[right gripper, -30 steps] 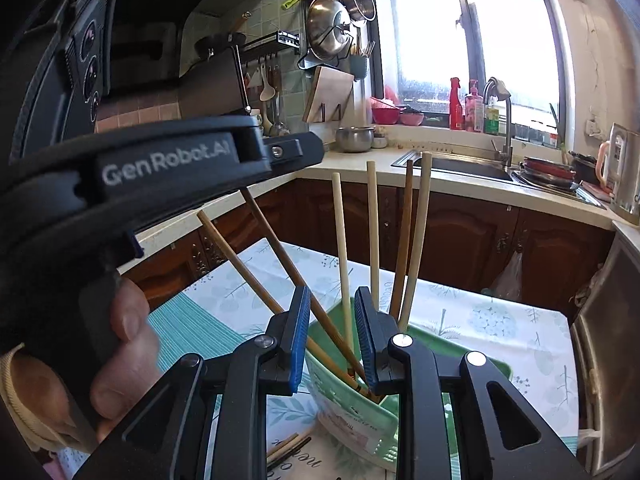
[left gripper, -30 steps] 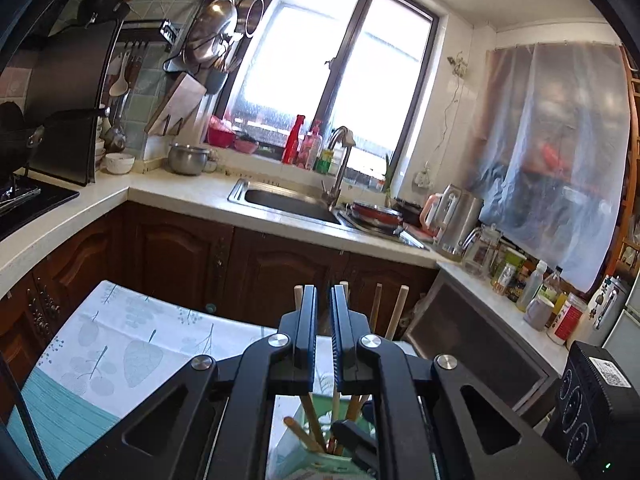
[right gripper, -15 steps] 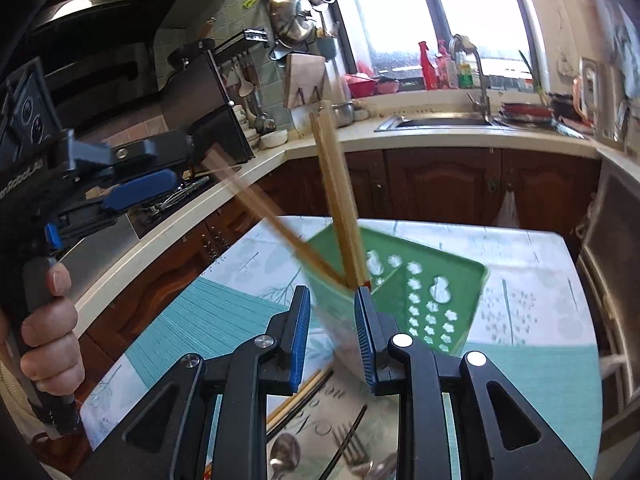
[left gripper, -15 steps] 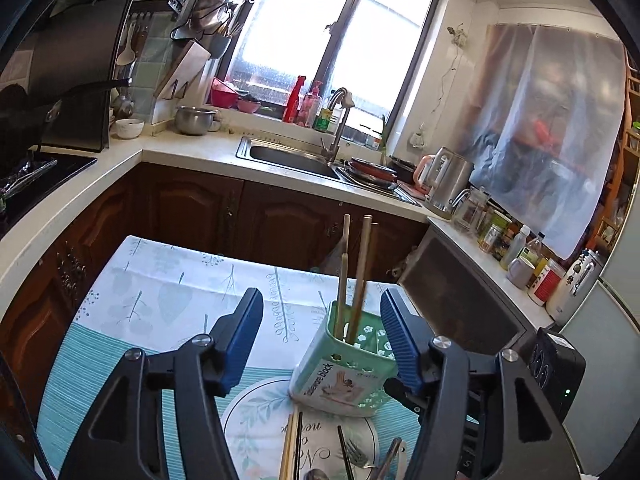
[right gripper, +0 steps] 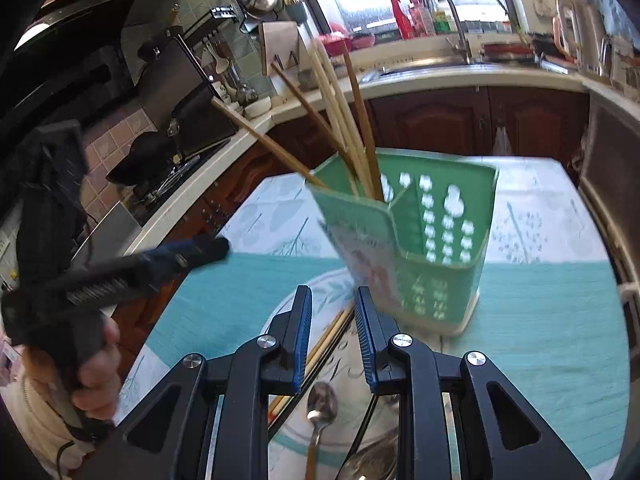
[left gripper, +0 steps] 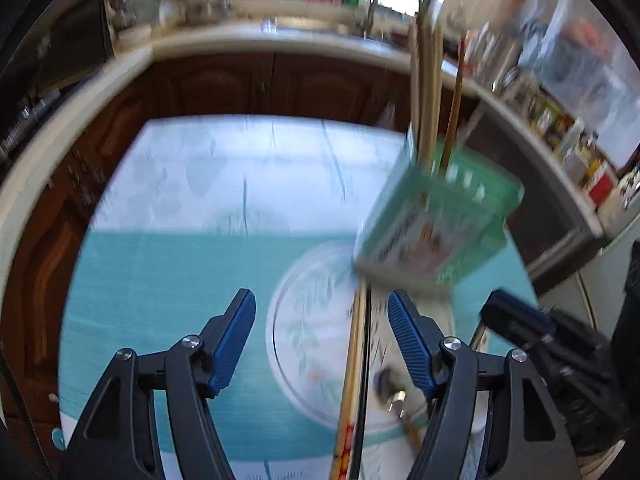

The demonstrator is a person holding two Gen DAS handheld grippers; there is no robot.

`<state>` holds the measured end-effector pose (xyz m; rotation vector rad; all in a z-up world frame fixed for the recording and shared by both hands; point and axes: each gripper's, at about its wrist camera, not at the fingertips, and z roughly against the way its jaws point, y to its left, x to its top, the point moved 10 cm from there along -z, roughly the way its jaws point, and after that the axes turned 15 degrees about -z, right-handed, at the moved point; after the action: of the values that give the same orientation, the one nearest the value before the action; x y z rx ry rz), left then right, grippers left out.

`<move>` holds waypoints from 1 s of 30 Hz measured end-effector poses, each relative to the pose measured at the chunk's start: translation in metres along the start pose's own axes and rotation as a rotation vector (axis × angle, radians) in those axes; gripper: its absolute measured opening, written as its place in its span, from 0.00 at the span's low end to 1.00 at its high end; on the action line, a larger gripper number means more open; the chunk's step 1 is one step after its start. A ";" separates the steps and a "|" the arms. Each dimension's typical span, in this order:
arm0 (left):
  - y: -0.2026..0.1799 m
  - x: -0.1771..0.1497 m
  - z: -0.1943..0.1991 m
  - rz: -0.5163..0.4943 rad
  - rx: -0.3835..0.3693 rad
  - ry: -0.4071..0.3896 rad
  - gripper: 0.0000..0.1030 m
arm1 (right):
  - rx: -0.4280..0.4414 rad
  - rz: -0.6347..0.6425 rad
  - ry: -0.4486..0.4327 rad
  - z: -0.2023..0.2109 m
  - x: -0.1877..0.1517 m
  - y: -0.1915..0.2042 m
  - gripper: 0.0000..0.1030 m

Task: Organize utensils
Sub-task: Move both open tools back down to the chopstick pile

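Note:
A green utensil holder (right gripper: 432, 256) with several wooden chopsticks (right gripper: 344, 112) upright in it stands at the far edge of a white leaf-print plate (right gripper: 280, 320). My right gripper (right gripper: 331, 290) hovers just short of the holder, its jaws a little apart with nothing between them. A pair of chopsticks (right gripper: 324, 340) and a spoon (right gripper: 320, 404) lie on the plate below it. My left gripper (left gripper: 319, 294) points down over the plate (left gripper: 304, 320). Its jaws are opening wide and grip nothing, and the lying chopsticks (left gripper: 352, 360) show between them. The holder (left gripper: 436, 224) is up to its right.
A teal and white tablecloth (right gripper: 540, 312) covers the table. Dark wooden cabinets (right gripper: 460, 120) and a pale counter with a sink (right gripper: 440, 68) run behind it, and a stove (right gripper: 168, 176) is at the left. A hand (right gripper: 96, 384) holds the left gripper's handle.
My left gripper went from shut to wide open and tipped down toward the plate. The holder, earlier right at my right gripper's fingers, now sits farther ahead of them.

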<state>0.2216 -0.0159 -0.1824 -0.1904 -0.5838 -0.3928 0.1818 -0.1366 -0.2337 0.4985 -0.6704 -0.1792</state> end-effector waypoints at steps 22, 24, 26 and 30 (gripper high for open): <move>-0.041 -0.086 -0.062 -0.033 -0.146 0.324 0.22 | 0.014 -0.128 0.199 -0.005 -0.081 -0.005 0.22; -0.047 -0.082 -0.065 -0.055 -0.135 0.328 0.22 | 0.013 -0.127 0.201 -0.006 -0.083 -0.004 0.22; -0.052 -0.079 -0.067 -0.080 -0.129 0.332 0.22 | 0.012 -0.128 0.206 -0.006 -0.085 -0.005 0.22; -0.062 -0.078 -0.071 -0.147 -0.089 0.348 0.21 | 0.010 -0.129 0.214 -0.008 -0.090 -0.004 0.22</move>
<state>0.1719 -0.0683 -0.2811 -0.1605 -0.2379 -0.5812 0.1172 -0.1087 -0.2905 0.5619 -0.4309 -0.2399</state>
